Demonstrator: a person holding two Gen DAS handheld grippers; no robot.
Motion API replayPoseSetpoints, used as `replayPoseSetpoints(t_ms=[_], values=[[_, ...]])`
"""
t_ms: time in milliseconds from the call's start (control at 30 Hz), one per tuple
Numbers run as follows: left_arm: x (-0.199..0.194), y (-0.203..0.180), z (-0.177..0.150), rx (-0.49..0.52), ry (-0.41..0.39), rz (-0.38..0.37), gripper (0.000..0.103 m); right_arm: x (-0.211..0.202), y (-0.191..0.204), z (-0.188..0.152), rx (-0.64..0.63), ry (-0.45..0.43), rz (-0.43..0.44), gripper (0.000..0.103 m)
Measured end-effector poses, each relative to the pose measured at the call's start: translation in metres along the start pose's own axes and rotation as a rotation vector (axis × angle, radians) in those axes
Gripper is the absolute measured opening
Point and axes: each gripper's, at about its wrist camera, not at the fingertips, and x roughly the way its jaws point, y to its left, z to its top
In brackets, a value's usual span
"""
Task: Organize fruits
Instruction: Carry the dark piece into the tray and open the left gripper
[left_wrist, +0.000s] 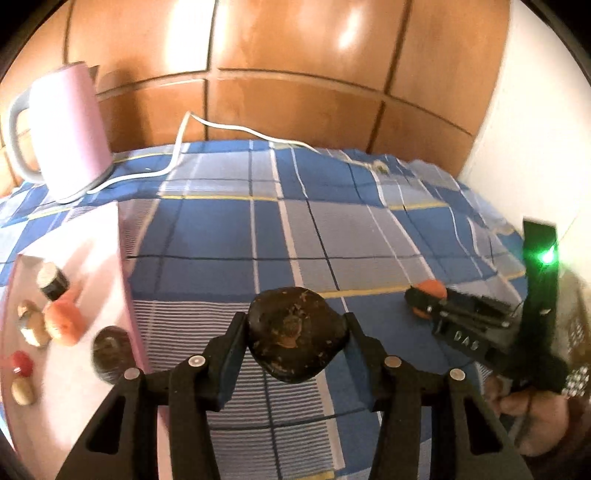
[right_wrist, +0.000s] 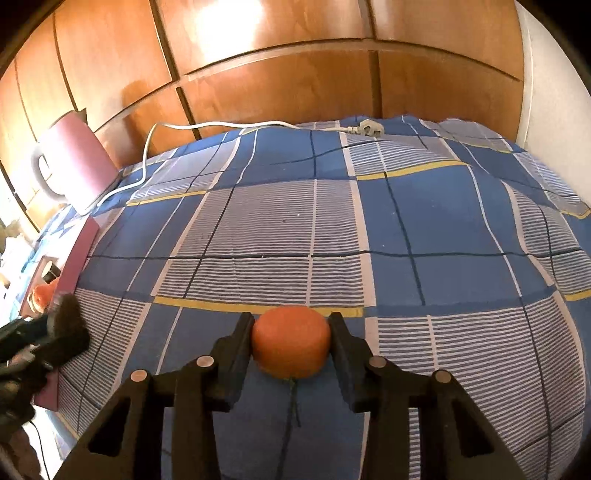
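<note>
My left gripper is shut on a dark brown, rough-skinned fruit, held just above the blue plaid cloth, right of the pink tray. The tray holds an orange fruit, a dark fruit, a small red fruit, pale brown ones and a small dark jar. My right gripper is shut on an orange fruit low over the cloth; it also shows in the left wrist view, at the right. The left gripper with its dark fruit shows at the left edge.
A pink kettle stands at the back left on its base, its white cord running across the back to a plug. A wooden panelled wall stands behind, a white wall to the right. The cloth covers the surface.
</note>
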Motion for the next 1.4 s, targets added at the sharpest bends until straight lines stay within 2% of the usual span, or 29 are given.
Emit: replayPoseSetpoints(t_ms=[133, 367, 600, 700, 1067, 1267, 1333, 1400], values=[[-0.018, 0.009, 0.002, -0.035, -0.024, 0.012, 0.051, -0.001, 0.002, -0.001, -0.002, -0.002, -0.013, 0.041], [-0.047, 0.032, 0.000, -0.075, -0.069, 0.089, 0.051, 0.001, 0.006, 0.001, -0.005, 0.008, -0.043, 0.041], [-0.063, 0.055, -0.006, -0.115, -0.091, 0.133, 0.051, 0.001, 0.010, 0.002, -0.024, 0.024, -0.070, 0.041], [-0.066, 0.067, -0.010, -0.139, -0.088, 0.146, 0.051, 0.003, 0.010, 0.002, -0.030, 0.046, -0.062, 0.041], [-0.072, 0.099, -0.021, -0.196, -0.075, 0.222, 0.051, 0.003, 0.014, 0.002, -0.041, 0.037, -0.083, 0.040], [-0.066, 0.111, -0.034, -0.212, -0.033, 0.257, 0.051, 0.003, 0.014, 0.001, -0.045, 0.027, -0.075, 0.040], [-0.066, 0.117, -0.037, -0.233, -0.022, 0.247, 0.051, 0.003, 0.014, 0.001, -0.050, 0.023, -0.074, 0.040], [-0.067, 0.128, -0.043, -0.286, -0.013, 0.208, 0.051, 0.003, 0.015, 0.001, -0.050, 0.022, -0.072, 0.040]])
